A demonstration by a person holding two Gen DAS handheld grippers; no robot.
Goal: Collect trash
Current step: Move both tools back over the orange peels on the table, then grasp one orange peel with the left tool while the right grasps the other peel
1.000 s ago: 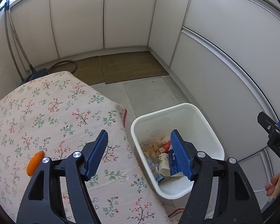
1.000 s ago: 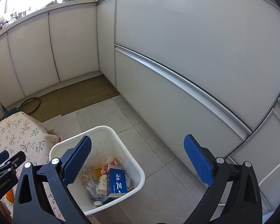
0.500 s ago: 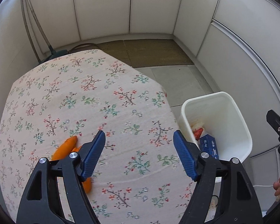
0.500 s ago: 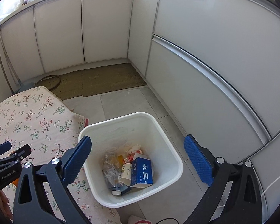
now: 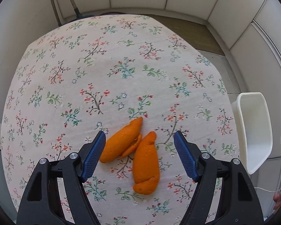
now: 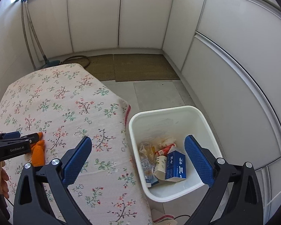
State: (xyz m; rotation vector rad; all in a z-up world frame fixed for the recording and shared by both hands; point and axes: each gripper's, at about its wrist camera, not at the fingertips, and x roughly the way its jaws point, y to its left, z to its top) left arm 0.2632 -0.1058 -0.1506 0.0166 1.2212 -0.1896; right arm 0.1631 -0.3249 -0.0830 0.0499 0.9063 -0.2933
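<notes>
While two orange peels (image 5: 133, 150) lie touching on the floral counter (image 5: 95, 60), the left tool (image 5: 140, 155) hangs spread wide around them, gripping nothing: the pickup step, I judge. Next it should lower and close on one peel. The right tool (image 6: 138, 161), also released, hovers by the bin (image 6: 178, 116)

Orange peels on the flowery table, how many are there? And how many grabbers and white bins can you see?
Orange peels: 3, two big and one small sliver between them
Grabbers: 2, left gripper and right gripper, both open
White bin: 1, with trash inside
Total: 6
</notes>
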